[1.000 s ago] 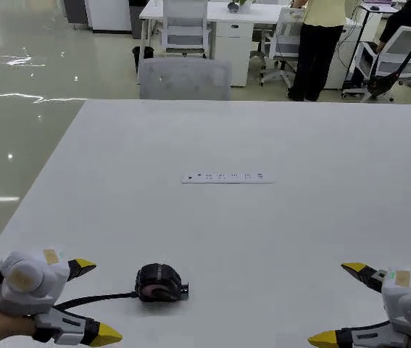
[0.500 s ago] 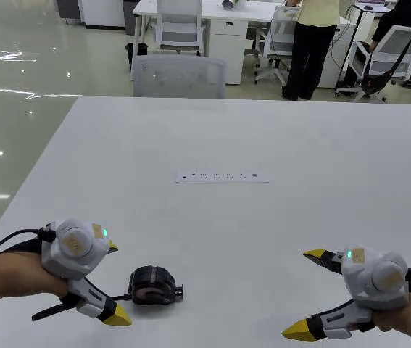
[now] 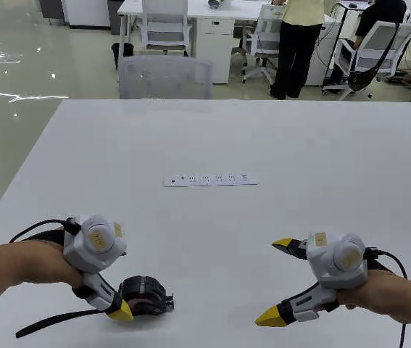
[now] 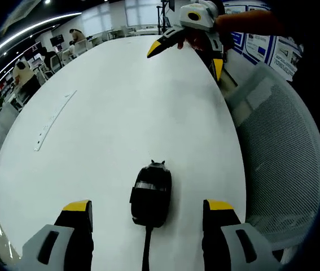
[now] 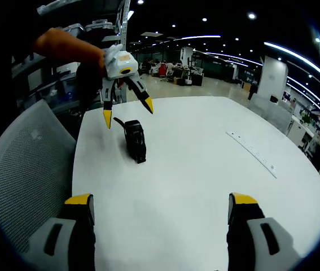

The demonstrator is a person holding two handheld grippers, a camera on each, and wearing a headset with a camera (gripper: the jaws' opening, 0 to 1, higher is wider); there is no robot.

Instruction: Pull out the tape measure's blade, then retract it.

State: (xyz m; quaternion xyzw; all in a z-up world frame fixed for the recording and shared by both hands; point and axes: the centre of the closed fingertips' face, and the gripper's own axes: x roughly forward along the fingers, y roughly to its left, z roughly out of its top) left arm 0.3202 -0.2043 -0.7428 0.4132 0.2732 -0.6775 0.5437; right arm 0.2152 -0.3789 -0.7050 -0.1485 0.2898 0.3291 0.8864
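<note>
The black tape measure (image 3: 146,295) lies on the white table (image 3: 212,138) near the front left edge, its blade drawn in and a black strap (image 3: 53,322) trailing back. My left gripper (image 3: 123,290) is open, with its yellow-tipped jaws on either side of the tape measure's rear end (image 4: 151,193) without touching it. Off to the right, my right gripper (image 3: 277,279) hovers open and holds nothing. In the right gripper view the tape measure (image 5: 135,138) sits just under the left gripper (image 5: 128,112). The right gripper (image 4: 185,59) shows far off in the left gripper view.
A white power strip (image 3: 207,179) lies flat at mid-table. A grey mesh chair (image 3: 164,77) stands at the far edge, another (image 4: 284,141) at the near edge. Beyond are desks, office chairs and a standing person (image 3: 297,43).
My left gripper has moved right and down to the tape measure, so its jaws now flank it. The right gripper has come inward and up. The tape measure has not moved.
</note>
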